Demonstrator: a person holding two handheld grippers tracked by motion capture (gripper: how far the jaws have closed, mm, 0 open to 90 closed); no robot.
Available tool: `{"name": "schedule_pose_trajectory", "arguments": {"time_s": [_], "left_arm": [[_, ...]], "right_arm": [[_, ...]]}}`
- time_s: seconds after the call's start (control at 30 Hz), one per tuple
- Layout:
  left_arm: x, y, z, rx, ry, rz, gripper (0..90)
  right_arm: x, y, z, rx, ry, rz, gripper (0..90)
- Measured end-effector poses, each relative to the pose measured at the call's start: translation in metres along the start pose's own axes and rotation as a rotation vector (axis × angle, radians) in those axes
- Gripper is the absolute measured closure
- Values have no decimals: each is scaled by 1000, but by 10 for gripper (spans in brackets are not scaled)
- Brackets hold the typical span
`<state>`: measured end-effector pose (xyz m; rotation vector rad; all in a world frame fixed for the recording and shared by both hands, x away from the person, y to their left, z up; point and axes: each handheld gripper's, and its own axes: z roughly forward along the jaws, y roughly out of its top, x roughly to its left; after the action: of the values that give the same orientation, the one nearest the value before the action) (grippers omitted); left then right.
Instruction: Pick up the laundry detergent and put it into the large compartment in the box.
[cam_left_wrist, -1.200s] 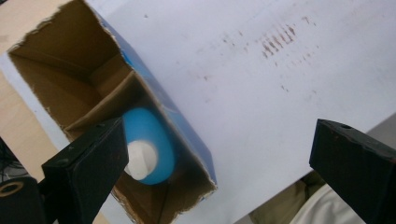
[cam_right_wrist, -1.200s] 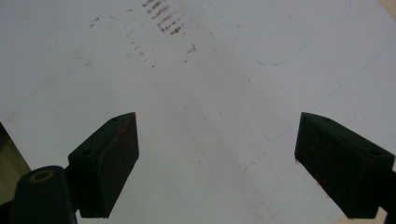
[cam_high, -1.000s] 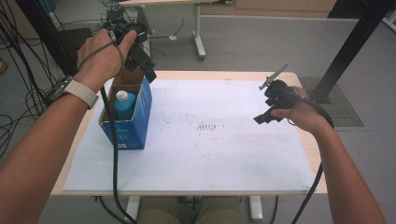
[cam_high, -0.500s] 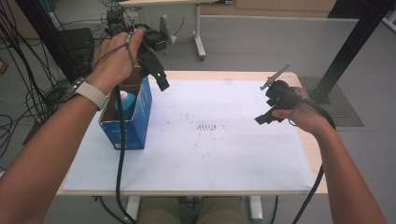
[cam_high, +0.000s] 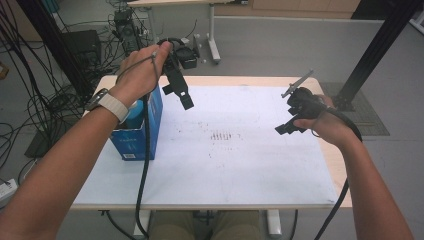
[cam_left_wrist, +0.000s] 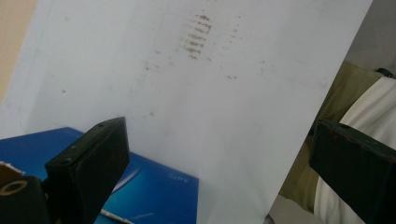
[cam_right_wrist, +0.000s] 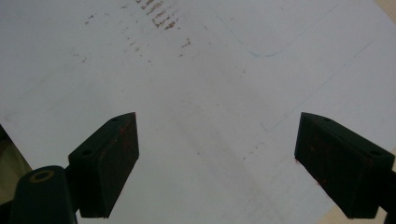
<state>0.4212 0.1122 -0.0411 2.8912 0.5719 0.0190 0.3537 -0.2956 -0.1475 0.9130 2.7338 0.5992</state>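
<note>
A blue cardboard box (cam_high: 148, 131) stands open at the left of the white sheet (cam_high: 240, 165), and a light-blue bottle (cam_high: 134, 116) pokes out from behind my left wrist inside it. My left gripper (cam_high: 181, 95) hangs in the air just right of the box top, tilted down toward the sheet. In the left gripper view the left gripper (cam_left_wrist: 219, 135) is open and holds nothing, with the box's blue side (cam_left_wrist: 159, 186) below it. My right gripper (cam_high: 283, 129) hovers low over the sheet's right part. Its jaws stand open and bare in the right gripper view (cam_right_wrist: 217, 121).
Brown smudges (cam_high: 224, 135) mark the middle of the sheet. The wooden table (cam_high: 340, 165) shows along the right edge. A black post (cam_high: 370, 55) rises at the far right. Cables and equipment (cam_high: 120, 30) lie on the floor behind, beside a white desk leg (cam_high: 214, 35).
My left gripper has risen out of the box top and swung to the right, over the sheet's edge. The right gripper has stayed where it was.
</note>
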Motion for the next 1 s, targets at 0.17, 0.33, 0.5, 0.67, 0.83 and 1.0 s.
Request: {"name": "schedule_pose_trajectory", "arguments": {"time_s": [0.17, 0.33, 0.5, 0.67, 0.83, 1.0], "left_arm": [[-3, 7, 6, 7, -11, 51, 57], [-5, 14, 12, 17, -36, 99, 59], [-6, 16, 19, 13, -53, 126, 59], [-10, 20, 26, 20, -52, 152, 59], [-12, 22, 30, 27, -56, 172, 57], [-12, 23, 36, 31, -62, 176, 57]], "right_arm": [[2, 0, 1, 5, 0, 5, 138], [3, -1, 2, 2, 1, 8, 138], [3, -2, 3, 8, 1, 13, 138], [5, -3, 3, 7, -2, 18, 138], [5, -3, 3, 7, -1, 21, 138], [5, -2, 3, 8, -2, 19, 138]]}}
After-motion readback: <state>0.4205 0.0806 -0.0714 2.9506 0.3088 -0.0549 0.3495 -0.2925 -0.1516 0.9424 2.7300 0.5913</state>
